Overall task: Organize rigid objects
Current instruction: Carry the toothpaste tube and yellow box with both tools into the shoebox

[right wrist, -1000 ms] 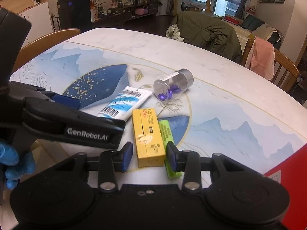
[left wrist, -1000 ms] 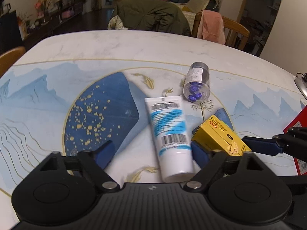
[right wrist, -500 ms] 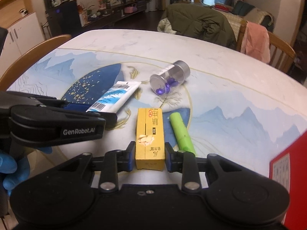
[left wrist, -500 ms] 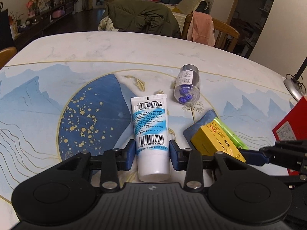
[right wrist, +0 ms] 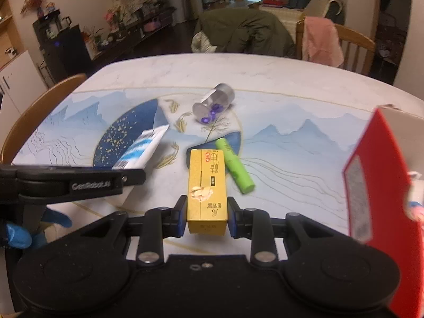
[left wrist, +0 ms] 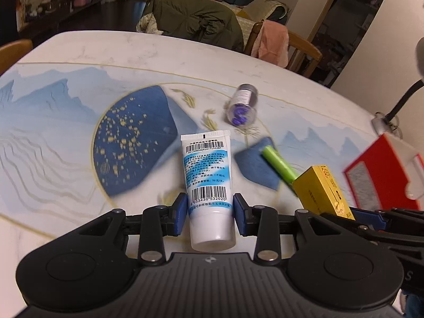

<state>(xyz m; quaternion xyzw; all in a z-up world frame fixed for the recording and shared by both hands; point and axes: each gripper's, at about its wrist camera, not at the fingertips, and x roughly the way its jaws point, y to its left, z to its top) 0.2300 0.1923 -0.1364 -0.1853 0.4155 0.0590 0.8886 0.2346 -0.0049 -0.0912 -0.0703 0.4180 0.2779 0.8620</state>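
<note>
My left gripper (left wrist: 210, 213) is shut on a white and blue tube (left wrist: 208, 180), its cap end toward the camera, lifted off the painted table (left wrist: 79, 61). A yellow box (right wrist: 207, 186) is clamped between the blue pads of my right gripper (right wrist: 206, 218) and held above the table. The same yellow box (left wrist: 322, 190) shows at the right of the left wrist view. On the table lie a green stick (right wrist: 234, 165) and a clear bottle with purple capsules (right wrist: 213, 103), both on their sides. The tube (right wrist: 140, 152) and left gripper arm appear at the left of the right wrist view.
A red box (right wrist: 381, 185) stands at the table's right edge. Wooden chairs (right wrist: 39, 114) surround the table, one draped with a pink cloth (right wrist: 322, 39) and a green jacket (right wrist: 243, 30) beyond. A lamp base (left wrist: 381, 124) sits at the far right. A blue-gloved hand (right wrist: 16, 235) holds the left gripper.
Both grippers closed, the left on the tube and the right on the yellow box, then lifted them off the table. The green stick, formerly beside the box, now lies apart.
</note>
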